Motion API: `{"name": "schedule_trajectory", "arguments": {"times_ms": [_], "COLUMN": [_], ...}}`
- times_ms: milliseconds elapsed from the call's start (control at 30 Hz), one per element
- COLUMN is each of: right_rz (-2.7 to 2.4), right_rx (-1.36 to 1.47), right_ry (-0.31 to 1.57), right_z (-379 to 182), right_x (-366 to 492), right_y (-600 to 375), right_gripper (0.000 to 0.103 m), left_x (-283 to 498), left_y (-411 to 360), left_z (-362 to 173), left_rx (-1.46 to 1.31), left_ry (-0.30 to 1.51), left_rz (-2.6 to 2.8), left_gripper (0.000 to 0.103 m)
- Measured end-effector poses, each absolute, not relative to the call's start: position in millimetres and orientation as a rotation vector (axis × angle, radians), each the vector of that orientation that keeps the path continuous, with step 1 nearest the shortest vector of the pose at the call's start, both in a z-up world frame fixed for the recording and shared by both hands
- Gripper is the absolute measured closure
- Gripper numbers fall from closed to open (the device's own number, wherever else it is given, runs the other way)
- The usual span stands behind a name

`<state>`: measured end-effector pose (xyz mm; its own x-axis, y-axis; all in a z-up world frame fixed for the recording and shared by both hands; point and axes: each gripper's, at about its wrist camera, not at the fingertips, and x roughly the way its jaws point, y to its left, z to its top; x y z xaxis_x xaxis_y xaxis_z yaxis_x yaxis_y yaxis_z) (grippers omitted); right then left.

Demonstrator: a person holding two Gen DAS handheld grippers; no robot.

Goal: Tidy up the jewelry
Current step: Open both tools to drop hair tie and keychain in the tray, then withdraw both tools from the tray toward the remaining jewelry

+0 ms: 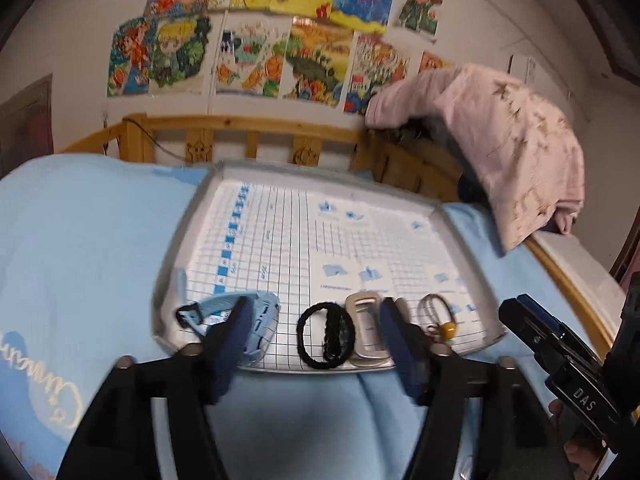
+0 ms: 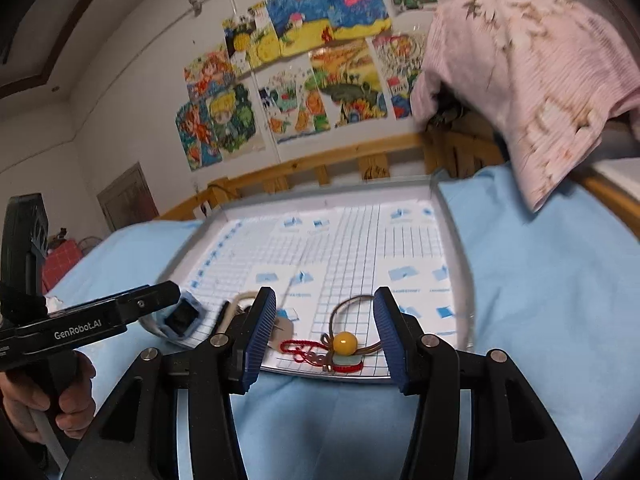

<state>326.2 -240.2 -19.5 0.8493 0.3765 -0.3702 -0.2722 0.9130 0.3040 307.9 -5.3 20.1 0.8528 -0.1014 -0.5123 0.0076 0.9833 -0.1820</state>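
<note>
My left hand-held gripper (image 1: pixel 316 344) has its jaws standing wide with nothing between the pads, low centre of the left wrist view, at the near edge of the tray (image 1: pixel 188 216). Inside the gap, lying on the tray: black hair tie (image 1: pixel 326 336), with the silver buckle (image 1: pixel 366 330) touching its right side. Light-blue watch (image 1: pixel 240 320) sits at the left finger, partly hidden behind it. Cord bracelet with yellow bead (image 1: pixel 438 316) is right of the right finger.

My right hand-held gripper (image 2: pixel 324 336) is open too, empty, low centre of the right wrist view. The yellow bead (image 2: pixel 345 342) and red cord (image 2: pixel 300 350) lie on the tray between the fingers, not pinched.

Tray has a grid sheet and rests on the light-blue bed cover (image 1: pixel 80 240). Wooden bed rail (image 1: pixel 248 126) behind, pink garment (image 1: pixel 500 140) draped upper right, drawings (image 1: pixel 256 32) on the wall.
</note>
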Motion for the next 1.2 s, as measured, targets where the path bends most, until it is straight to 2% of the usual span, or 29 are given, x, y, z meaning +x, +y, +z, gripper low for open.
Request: {"name": "schedule_trajectory", "arguments": {"times_ms": [67,167,233,300,367,667,1200], "right_rz": [0.346,0.35,0.348,0.35,0.339,0.312,0.275], "right_rx": [0.241,0.218,0.208,0.209,0.207,0.162,0.119], "right_ry": [0.41,0.377,0.349,0.311,0.275,0.181,0.157], "right_z": [-9,10,21,32,40,57,32], "right_x": [313,290,270,245,222,120,-3], "right_y": [-244,-246,-248,-251,-252,-251,-257], "right_gripper": [0.041,0.033,0.023,0.006,0.002,0.002,0.002], "left_x": [290,262,238,215,196,97,-18], "left_y": [-1,7,11,12,13,4,0], "left_z": [30,44,53,59,63,61,28], "left_rx": [-0.195,-0.23,-0.243,-0.228,-0.215,-0.133,-0.118], "left_ry": [0.501,0.447,0.399,0.363,0.342,0.28,0.252], "left_rz": [-0.051,-0.048,-0.022,0.001,0.01,0.005,0.017], "left_gripper": [0.014,0.002,0.0,0.0,0.0,0.0,0.0]}}
